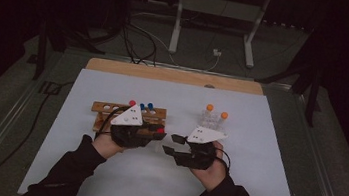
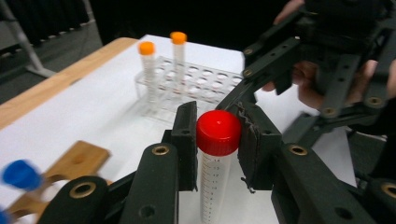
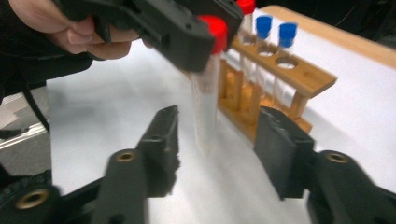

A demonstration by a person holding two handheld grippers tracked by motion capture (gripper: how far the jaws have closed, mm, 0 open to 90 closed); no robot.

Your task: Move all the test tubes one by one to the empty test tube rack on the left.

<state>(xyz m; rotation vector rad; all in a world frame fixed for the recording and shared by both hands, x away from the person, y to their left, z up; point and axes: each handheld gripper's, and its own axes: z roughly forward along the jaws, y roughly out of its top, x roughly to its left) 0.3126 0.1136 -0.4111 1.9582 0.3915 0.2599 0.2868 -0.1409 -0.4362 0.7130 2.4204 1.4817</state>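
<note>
Left hand-held gripper [image 2: 217, 140] clamps one red-capped tube [image 2: 216, 161]; right hand-held gripper [image 3: 219, 149] open; two orange-capped tubes [image 2: 148, 70] racked.

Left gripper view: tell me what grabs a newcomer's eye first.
A red-capped tube stands clamped at its cap by the left gripper, dead centre. Just beyond it the right gripper reaches in, open. Behind, two orange-capped tubes stand in a clear rack on the white table.
</note>
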